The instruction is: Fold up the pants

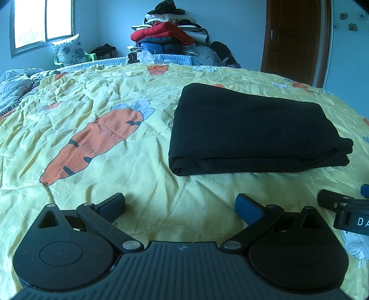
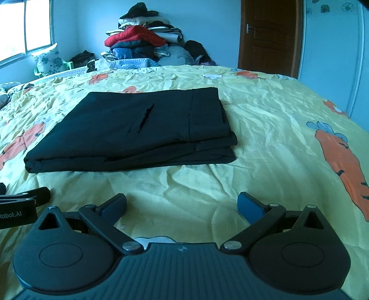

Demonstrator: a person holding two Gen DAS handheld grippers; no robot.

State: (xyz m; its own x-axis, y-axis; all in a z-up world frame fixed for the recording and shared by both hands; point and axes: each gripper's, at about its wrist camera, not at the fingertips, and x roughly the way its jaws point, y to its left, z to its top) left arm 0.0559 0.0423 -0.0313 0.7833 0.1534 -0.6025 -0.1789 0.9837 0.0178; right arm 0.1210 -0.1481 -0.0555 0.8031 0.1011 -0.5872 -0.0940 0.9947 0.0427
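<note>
Pants (image 1: 256, 129), black, are lying folded into a flat rectangular stack on the bedspread (image 1: 96, 76), with layered edges showing along the near side and a pocket slit visible on the top layer in the right wrist view. Bedding is being recorded as a yellow quilted cover, heavily creased, printed with large orange carrots (image 1: 92, 140) and small white figures. The left gripper (image 1: 180, 205) is being held low over the cover just short of the stack, its blue-padded fingers spread wide and gripping nothing. The right gripper (image 2: 182, 205) is being held likewise, fingers wide apart and empty, with the pants lying ahead and to its left. Each gripper is showing at the edge of the other's view, so the two are being held close side by side. Beyond the bed, a pile of clothes and blankets (image 1: 170, 37) is stacked against the pale blue wall, a red item among them. A window (image 1: 43, 20) is admitting daylight at the left, with a floral cushion (image 1: 69, 49) on a green chair below it. A brown wooden door (image 1: 295, 39) is standing closed at the right.
</note>
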